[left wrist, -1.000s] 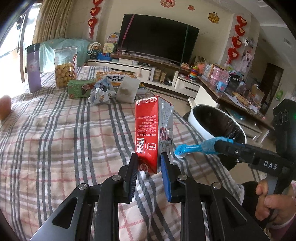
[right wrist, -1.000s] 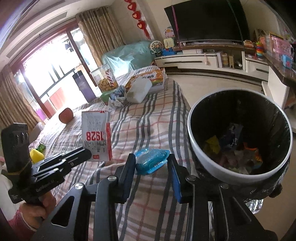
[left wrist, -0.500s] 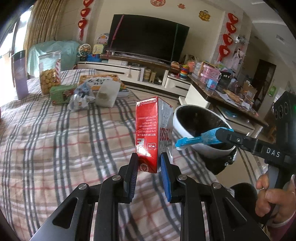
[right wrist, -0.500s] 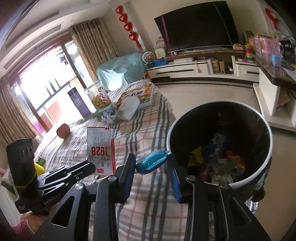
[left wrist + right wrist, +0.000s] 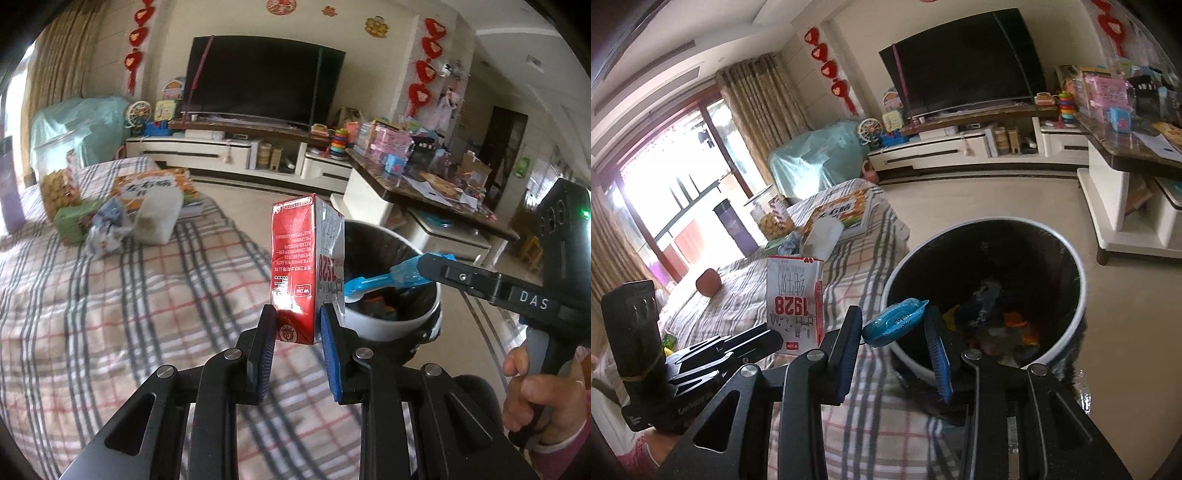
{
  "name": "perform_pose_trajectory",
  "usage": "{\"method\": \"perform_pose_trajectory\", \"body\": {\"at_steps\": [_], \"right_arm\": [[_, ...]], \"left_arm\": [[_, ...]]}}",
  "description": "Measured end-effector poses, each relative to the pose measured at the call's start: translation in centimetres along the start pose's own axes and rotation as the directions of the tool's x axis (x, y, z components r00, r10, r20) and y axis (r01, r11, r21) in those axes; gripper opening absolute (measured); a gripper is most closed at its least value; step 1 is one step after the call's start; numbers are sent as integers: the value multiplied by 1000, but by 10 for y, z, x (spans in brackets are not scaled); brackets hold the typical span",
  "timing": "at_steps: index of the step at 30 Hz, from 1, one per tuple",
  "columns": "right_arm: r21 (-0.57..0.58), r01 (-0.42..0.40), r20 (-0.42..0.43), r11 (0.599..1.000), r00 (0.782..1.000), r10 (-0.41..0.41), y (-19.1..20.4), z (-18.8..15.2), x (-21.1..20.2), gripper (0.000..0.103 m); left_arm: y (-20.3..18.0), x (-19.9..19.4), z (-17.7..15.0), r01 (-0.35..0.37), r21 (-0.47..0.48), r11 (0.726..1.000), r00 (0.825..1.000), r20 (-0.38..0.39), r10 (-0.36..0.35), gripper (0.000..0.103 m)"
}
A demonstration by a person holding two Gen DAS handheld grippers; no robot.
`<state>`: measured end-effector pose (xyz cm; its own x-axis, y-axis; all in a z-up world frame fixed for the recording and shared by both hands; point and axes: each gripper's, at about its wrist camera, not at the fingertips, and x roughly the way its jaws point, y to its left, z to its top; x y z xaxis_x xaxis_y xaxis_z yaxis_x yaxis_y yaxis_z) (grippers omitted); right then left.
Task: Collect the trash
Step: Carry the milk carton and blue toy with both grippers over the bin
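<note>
I read the left gripper (image 5: 298, 326) as pinching the lower end of a red-and-white milk carton (image 5: 300, 269). The carton stands upright between the two pads, its print upside down, with its top well above the fingertips. It is a rectangular paperboard box with glossy printed faces and sharp folded edges.

I read the right gripper (image 5: 892, 330) as pinching a blue plastic wrapper (image 5: 894, 322). The wrapper lies crosswise between the pads, elongated and puffed, with a crimped seam and a shiny translucent film surface. From the left wrist view, its free end (image 5: 384, 278) projects beyond the right gripper's fingers.

My reference landmark is the trash bin (image 5: 1067, 332), a round white-walled container lined with a black bag. Crumpled coloured waste lies at its bottom. The wrapper sits over the near rim of the bin. The carton is just beside the bin, on the side toward the plaid cloth (image 5: 92, 314), a soft woven surface with grey and red stripes. A person's hand (image 5: 535, 391) grips the handle of the right gripper, on the near side of the bin.
</note>
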<state>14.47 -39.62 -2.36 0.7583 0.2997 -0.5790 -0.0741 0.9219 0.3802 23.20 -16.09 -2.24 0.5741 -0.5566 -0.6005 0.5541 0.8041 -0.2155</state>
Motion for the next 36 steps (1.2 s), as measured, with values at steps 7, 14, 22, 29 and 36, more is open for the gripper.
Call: {"method": "perform_pose_trajectory", "body": {"at_steps": [7, 14, 22, 29, 36], "right_arm": [[26, 30, 19, 999, 999, -31, -20, 8, -5, 36], [54, 57, 5, 997, 998, -57, -41, 8, -1, 36], [76, 71, -11, 995, 997, -71, -61, 10, 4, 36], [81, 79, -21, 994, 997, -77, -67, 10, 9, 36], [79, 80, -36, 994, 996, -77, -69, 11, 14, 36]], "left_arm": [[-16, 21, 12, 25, 42, 999, 1000, -6, -25, 22], [-31, 45, 21, 37, 63, 997, 999, -35, -34, 22], [-40, 68, 31, 41, 76, 996, 997, -63, -36, 22], [-46, 81, 33, 39, 73, 997, 996, -85, -32, 22], [-51, 88, 36, 38, 76, 996, 994, -103, -30, 22]]}}
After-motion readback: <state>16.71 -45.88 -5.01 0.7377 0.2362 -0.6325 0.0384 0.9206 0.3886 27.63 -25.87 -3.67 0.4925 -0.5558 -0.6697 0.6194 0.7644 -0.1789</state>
